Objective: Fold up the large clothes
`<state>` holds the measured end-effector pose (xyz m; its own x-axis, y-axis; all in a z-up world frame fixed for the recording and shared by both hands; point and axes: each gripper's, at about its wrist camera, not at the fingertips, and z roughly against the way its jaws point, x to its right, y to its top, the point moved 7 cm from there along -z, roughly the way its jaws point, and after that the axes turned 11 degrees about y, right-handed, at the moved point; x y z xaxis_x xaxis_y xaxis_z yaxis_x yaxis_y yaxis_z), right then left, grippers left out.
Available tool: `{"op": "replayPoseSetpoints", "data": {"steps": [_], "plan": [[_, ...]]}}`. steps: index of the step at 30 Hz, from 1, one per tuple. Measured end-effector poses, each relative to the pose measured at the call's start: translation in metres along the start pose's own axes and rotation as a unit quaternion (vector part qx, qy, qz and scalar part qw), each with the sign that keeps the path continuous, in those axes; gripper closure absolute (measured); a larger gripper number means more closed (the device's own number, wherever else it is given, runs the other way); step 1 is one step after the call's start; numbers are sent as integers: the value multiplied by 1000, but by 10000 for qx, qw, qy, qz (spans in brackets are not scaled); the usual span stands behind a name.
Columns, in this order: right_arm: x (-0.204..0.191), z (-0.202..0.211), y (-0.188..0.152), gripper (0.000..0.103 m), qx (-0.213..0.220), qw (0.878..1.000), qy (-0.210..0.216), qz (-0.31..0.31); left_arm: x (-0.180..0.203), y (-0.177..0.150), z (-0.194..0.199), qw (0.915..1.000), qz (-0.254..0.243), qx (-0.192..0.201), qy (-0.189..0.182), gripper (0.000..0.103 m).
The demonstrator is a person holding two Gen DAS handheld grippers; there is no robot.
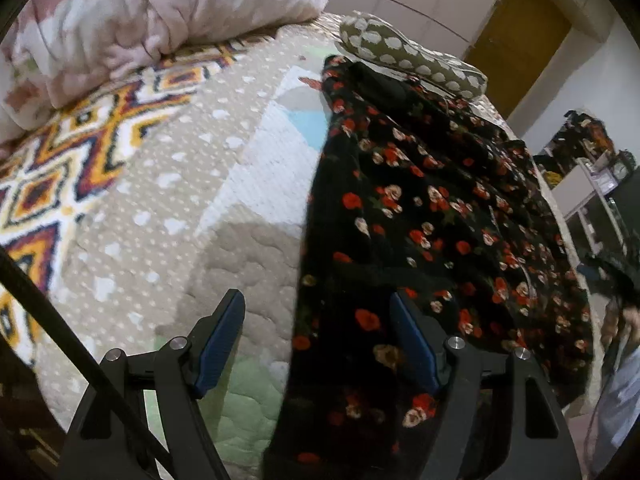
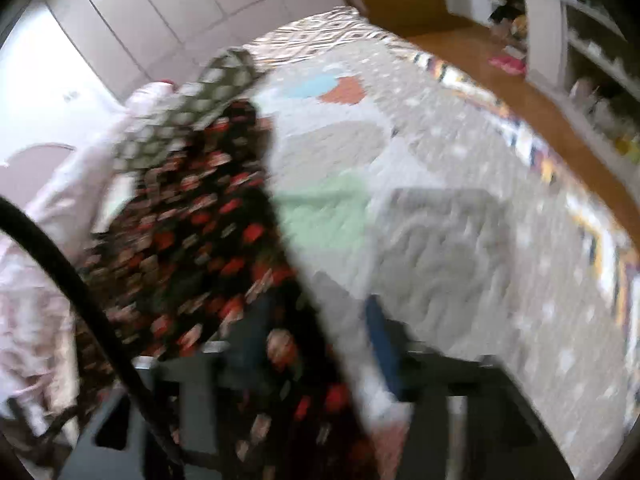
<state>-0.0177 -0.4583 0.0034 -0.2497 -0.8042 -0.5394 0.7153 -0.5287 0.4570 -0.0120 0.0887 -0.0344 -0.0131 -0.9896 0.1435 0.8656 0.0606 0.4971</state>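
Left gripper [image 1: 318,340] spread over the dress edge; right gripper [image 2: 316,340] likewise, view blurred.

Left gripper: jaws stand wide apart, nothing between the pads pinched; the long edge of the dress [image 1: 420,200] runs up between them, one finger over the quilt [image 1: 168,208], the other over the cloth. Judged a straddle, set to take that edge for a fold. Right gripper: picture smeared, but the blue pad stands clear of the other finger, so the jaws read as apart, with the same edge of the dress [image 2: 192,232] crossing between; contact cannot be confirmed. Dress lies lengthwise on the bed along one side, its far end against the spotted pillow [image 1: 416,60], hem end toward both grippers. Pink duvet [image 1: 160,12] is heaped at the far edge of the bed, clear of the fold area. Fold judged not yet begun.
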Motion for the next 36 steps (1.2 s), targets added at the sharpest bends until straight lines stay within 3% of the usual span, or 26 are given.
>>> {"op": "replayPoseSetpoints", "data": {"steps": [2,6,11,17,20,25,26,28,29,31,36], "plan": [[8,8,-9,37,55,9992,354,-195,4,-3,-5,9998,-21,-109,-169,29],[29,8,-31,34,26,9986,373,-382,12,-8,-15,9978,-133,-292,-581,29],[34,7,-64,34,-34,9936,955,-606,19,-16,-9,9895,81,-397,-1387,30],[14,31,-107,34,-100,9855,1565,-643,23,-29,0,9852,102,-358,-1672,31],[3,36,-123,34,-96,9836,1671,-669,27,-35,3,9835,69,-374,-1770,31],[-12,37,-147,36,-37,9853,1597,-611,32,-38,5,9866,61,-312,-1600,31],[-13,34,-146,40,17,9869,1488,-615,34,-39,6,9884,10,-293,-1490,33],[-9,42,-160,55,77,9888,1350,-634,35,-40,5,9940,-180,-327,-1032,75],[-9,42,-162,72,76,9893,1298,-661,33,-40,4,9947,-201,-420,-911,89],[-11,44,-165,79,42,9871,1387,-799,21,-33,13,9922,72,-486,-1145,90],[-27,77,-173,85,176,9848,1595,-658,-6,-20,55,9926,227,-124,-1185,91]]}}
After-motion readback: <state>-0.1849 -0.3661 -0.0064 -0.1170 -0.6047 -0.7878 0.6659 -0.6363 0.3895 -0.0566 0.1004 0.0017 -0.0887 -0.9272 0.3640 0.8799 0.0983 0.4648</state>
